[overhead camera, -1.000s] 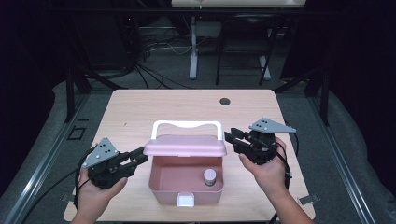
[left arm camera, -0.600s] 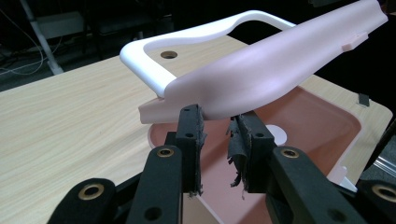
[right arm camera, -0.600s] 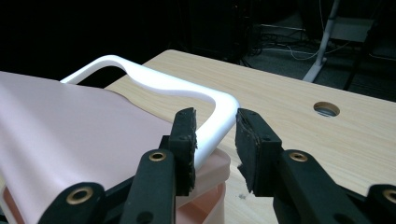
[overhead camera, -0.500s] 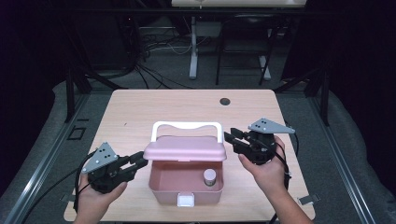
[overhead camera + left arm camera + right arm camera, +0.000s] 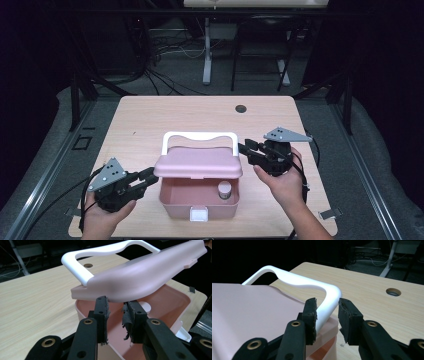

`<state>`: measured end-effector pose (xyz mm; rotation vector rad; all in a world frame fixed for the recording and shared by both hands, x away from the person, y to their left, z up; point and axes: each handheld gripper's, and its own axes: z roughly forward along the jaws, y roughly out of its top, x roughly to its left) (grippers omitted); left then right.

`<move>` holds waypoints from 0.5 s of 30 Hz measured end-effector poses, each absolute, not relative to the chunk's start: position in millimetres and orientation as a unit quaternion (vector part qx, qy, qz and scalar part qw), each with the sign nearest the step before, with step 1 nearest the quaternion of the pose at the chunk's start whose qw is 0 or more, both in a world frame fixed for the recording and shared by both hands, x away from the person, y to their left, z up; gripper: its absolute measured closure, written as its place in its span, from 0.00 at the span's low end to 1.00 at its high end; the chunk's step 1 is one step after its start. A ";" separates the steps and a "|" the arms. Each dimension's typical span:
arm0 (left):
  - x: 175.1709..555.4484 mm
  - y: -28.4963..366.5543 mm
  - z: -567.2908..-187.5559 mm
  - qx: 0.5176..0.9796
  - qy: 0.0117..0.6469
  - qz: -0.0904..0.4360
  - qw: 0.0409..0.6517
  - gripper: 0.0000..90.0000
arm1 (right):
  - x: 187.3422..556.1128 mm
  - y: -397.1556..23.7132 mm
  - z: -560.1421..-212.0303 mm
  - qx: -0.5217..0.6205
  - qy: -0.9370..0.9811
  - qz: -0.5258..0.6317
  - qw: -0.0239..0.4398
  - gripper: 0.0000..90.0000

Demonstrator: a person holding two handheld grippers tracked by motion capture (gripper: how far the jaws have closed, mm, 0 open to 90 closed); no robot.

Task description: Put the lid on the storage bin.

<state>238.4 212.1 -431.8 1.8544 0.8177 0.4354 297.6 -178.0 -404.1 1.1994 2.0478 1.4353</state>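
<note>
High view: both grippers, left point(image 5: 150, 176) and right point(image 5: 246, 148), parted and gripping nothing, flank the half-raised lid point(image 5: 198, 163), probably to shut it.

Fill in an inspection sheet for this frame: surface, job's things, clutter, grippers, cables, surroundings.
Surface: wooden table, round hole near far edge.
Job's things: pink box, lid half open with white handle; small jar inside.
Clutter: nothing seen.
Grippers: left hand-held gripper open, jaws at the lid's left edge; right hand-held gripper open beside the handle's right corner.
Cables: one trails from the left gripper off the table edge.
Surroundings: dark room, floor cables, stand legs.
</note>
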 end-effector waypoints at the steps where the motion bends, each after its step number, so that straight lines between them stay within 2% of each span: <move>1: 238.3 212.1 -433.1 0.769 0.340 0.180 0.510 0.81 | 297.6 -177.9 -404.5 0.426 0.725 0.509 0.182 0.75; 15: 234.2 212.8 -440.2 0.774 0.342 0.174 0.504 0.81 | 300.8 -174.2 -410.0 0.428 0.729 0.508 0.165 0.73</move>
